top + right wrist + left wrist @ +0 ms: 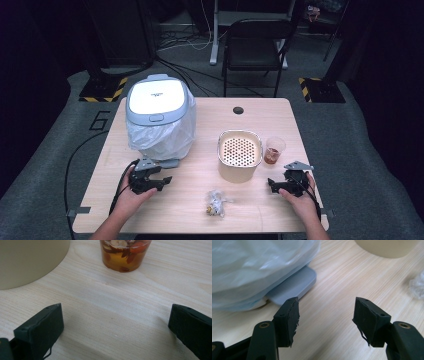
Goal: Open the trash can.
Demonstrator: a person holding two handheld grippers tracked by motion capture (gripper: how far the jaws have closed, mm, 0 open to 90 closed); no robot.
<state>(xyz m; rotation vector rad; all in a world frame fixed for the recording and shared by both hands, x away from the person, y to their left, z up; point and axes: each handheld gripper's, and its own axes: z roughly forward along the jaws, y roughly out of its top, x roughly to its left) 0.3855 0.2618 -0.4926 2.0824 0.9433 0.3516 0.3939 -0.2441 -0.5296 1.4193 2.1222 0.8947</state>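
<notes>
At the near edge of the wooden table, a person's left hand holds the left gripper low over the board, and the right hand holds the right gripper at the other side. Between them, near the front edge, lies a small crumpled clear packet with something pale brown inside.

In the left gripper view, the two black jaws stand well apart with bare wood between them, gripping nothing; the pads' edges look frayed. Just ahead of the left jaw is the grey base tab of a cooker.

In the right gripper view the jaws are spread wider still, empty, with only table grain between them.

Farther on stands a beige perforated basket, and just to its right a clear cup of amber liquid with reddish pieces. The grey-and-white cooker, its body wrapped in clear plastic, sits at the far left.
</notes>
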